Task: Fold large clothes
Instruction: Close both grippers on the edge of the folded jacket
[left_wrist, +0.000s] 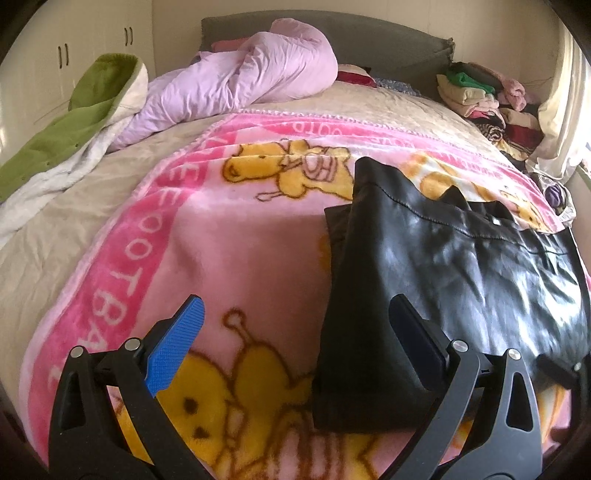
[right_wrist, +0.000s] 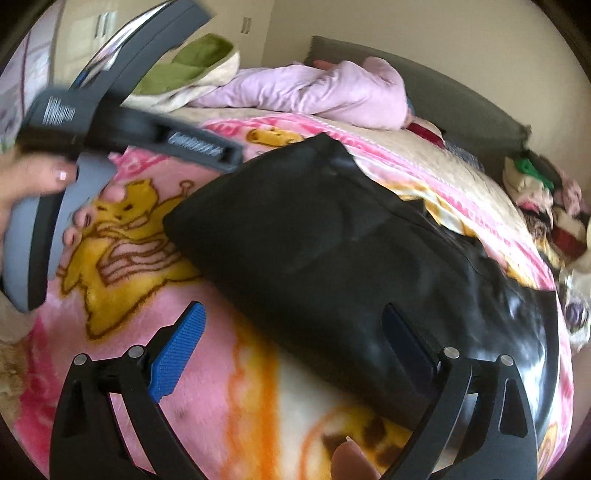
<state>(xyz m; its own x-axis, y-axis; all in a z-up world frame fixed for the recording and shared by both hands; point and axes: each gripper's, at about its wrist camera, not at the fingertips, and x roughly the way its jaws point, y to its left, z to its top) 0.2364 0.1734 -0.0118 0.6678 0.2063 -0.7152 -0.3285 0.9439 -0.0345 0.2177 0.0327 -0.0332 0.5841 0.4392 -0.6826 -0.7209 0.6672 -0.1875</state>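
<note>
A black shiny leather-like garment (left_wrist: 443, 266) lies folded on a pink cartoon blanket (left_wrist: 221, 229) on the bed. My left gripper (left_wrist: 295, 339) is open and empty, its right finger over the garment's near left edge, its left finger over the blanket. In the right wrist view the same garment (right_wrist: 314, 229) lies across the blanket (right_wrist: 129, 295). My right gripper (right_wrist: 295, 339) is open and empty above the garment's near edge. The left gripper's body (right_wrist: 122, 129), held by a hand, shows at the upper left there.
A lilac duvet (left_wrist: 240, 85) and a green and white blanket (left_wrist: 74, 122) are bunched at the bed's far left. A pile of folded clothes (left_wrist: 487, 103) sits at the far right by the grey headboard (left_wrist: 369, 40). White wardrobes (left_wrist: 55, 55) stand behind.
</note>
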